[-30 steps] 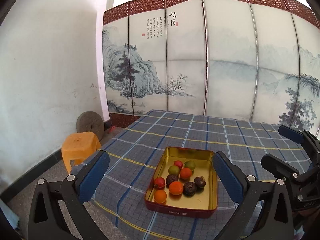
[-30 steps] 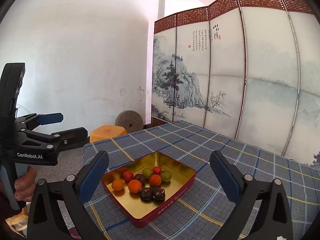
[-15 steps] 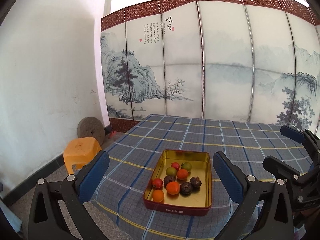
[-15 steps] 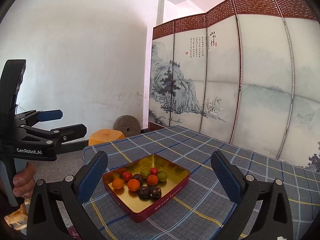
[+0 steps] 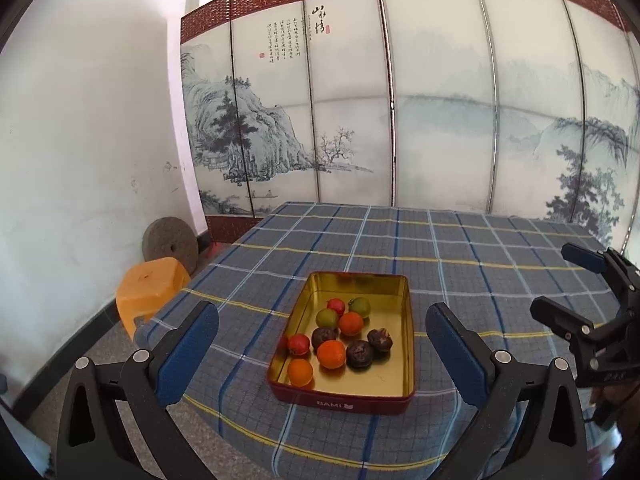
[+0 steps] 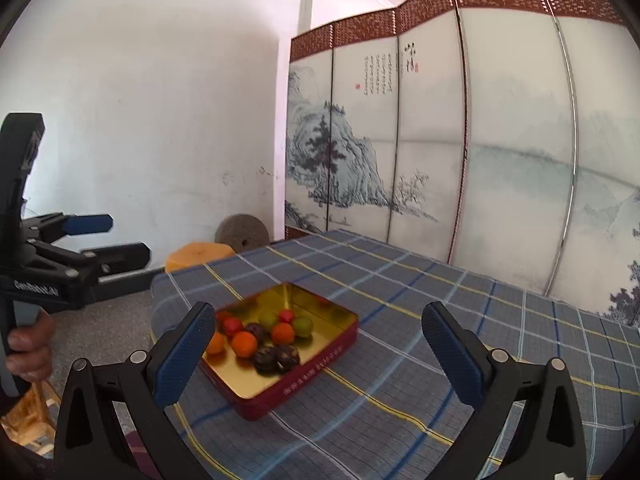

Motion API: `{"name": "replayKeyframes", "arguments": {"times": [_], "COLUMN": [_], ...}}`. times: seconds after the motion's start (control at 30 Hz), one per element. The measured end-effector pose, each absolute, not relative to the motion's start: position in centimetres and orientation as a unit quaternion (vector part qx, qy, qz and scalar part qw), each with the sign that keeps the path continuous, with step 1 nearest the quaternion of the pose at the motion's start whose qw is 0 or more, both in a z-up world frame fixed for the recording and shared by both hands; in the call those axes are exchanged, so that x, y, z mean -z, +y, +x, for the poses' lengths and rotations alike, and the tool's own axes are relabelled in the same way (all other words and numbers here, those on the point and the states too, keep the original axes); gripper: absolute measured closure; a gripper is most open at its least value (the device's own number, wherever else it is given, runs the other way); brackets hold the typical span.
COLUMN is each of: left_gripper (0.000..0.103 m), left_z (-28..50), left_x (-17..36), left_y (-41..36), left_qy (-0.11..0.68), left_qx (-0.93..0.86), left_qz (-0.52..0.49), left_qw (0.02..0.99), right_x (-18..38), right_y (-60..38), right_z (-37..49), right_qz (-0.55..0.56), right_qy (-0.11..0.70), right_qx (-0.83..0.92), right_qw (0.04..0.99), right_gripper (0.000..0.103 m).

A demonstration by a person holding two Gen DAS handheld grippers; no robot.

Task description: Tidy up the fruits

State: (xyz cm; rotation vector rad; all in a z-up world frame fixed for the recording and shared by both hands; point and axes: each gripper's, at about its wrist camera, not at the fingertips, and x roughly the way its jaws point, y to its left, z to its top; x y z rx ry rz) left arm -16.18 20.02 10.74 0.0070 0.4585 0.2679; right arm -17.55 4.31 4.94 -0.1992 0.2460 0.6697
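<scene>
On the tabletop: red tin holding small fruits
Left claw: spread wide, empty
Right claw: spread wide, empty

Tin: red outside, gold inside. Fruit: 3 orange, 2 red, 2 green, 3 dark brown. Cloth: grey-blue plaid w/ blue, white, yellow lines. Stool orange. Screen: white w/ grey ink landscape, red-brown lattice trim. Gripper pads blue, frames black.
</scene>
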Motion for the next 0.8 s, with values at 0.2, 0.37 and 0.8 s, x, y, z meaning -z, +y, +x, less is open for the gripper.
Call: {"name": "replayKeyframes", "arguments": {"times": [0.2,0.37,0.8], "left_gripper": [0.000,0.000,0.000], "left_z": [-14.1,-12.1,-6.0], "left_x": [-9.8,-9.4,-8.4], "left_y": [20.0,19.8,18.8], "left_qy": [0.249,0.262,0.322], "left_qx": [-0.139,-0.143,-0.149], "left_qz": [0.007,0.014,0.028], "left_qw": [0.958,0.954,0.935], "right_x": [-1.6,2.2,9.2], "right_y": [-0.4,-6.3,-17.5], "right_z": [-10.5,-3.5,8.2], "right_qz": [-0.112,-0.097,-0.062], "right_qy": [0.208,0.301,0.440], "right_qx": [-0.262,-0.187,-0.095], "right_qw": [0.936,0.930,0.891], "right_gripper": [0.000,0.000,0.000]}}
